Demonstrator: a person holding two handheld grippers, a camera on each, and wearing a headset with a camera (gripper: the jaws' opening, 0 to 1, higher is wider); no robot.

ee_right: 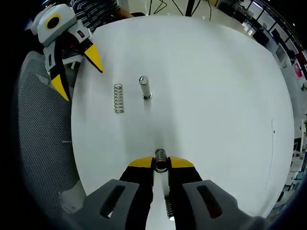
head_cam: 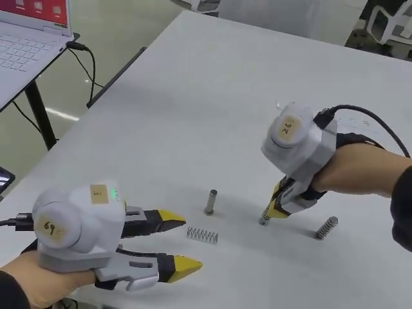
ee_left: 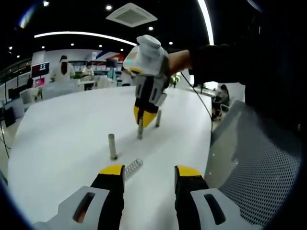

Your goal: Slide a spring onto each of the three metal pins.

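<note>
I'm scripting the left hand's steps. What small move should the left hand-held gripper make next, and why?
Probably ease the left hand-held gripper forward and close on the loose spring: its jaws stand open just short of it, and the bare pin beside it has no spring.

Head view looks forward and down from above and behind, taking in the white table (head_cam: 193, 96) at middle range, left gripper (head_cam: 191, 241) nearest, right gripper (head_cam: 269, 215) further out. Left gripper view sits low, skimming across the tabletop, and the right gripper view stares steeply down from close above, the held spring (ee_right: 160, 160) tight at its tips. All three share the bare pin (head_cam: 210, 201) and loose spring (head_cam: 202, 234), and each gripper view catches the opposite gripper beyond them.
</note>
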